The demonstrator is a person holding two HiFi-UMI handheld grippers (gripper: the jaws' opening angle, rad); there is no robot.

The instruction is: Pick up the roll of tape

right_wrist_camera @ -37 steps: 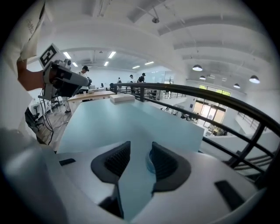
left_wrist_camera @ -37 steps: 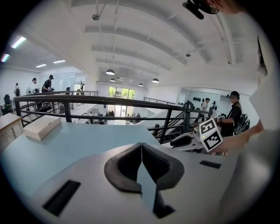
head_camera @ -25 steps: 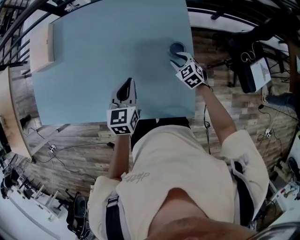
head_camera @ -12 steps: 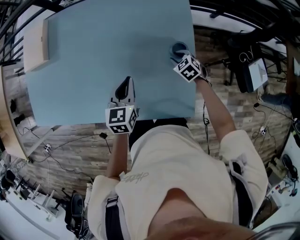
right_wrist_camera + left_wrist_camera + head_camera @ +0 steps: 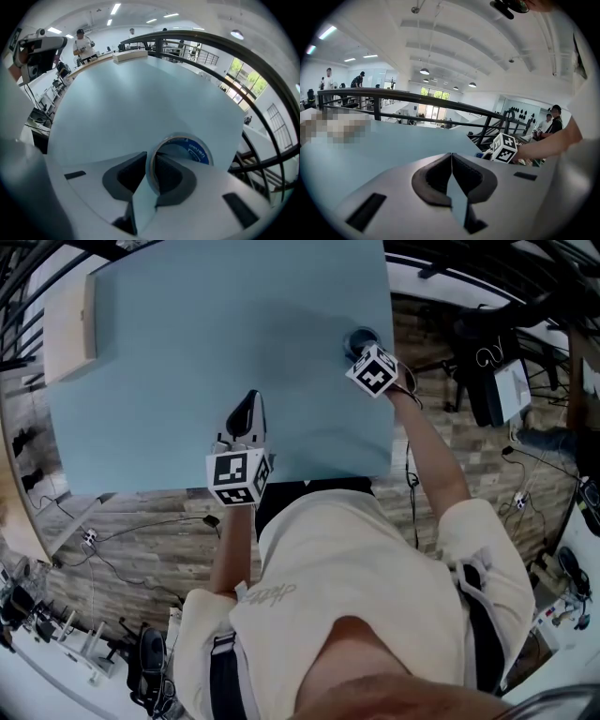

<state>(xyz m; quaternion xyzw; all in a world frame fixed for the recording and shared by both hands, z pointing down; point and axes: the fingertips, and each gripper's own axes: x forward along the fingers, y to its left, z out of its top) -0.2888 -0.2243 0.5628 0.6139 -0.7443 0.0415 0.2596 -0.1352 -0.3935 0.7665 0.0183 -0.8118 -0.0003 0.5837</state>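
Two jaws, right gripper: just been closing; one inside the ring, one outside, pinching its wall for a clean lift.
Thing: roll of tape, flat at the table's far-right edge.
Spare: left gripper closed, empty, near edge.

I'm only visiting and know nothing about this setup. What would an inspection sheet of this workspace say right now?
Surface: light blue table, smooth top.
Job's things: roll of tape, lying flat near the table's right edge.
Clutter: pale wooden block at the far left corner.
Grippers: left tongs shut, empty, above the near edge; right tongs have just been closing and pinch the roll's wall, one jaw inside the ring.
Cables: loose cables on the floor.
Surroundings: wood-plank floor, black railing, people in the distance.
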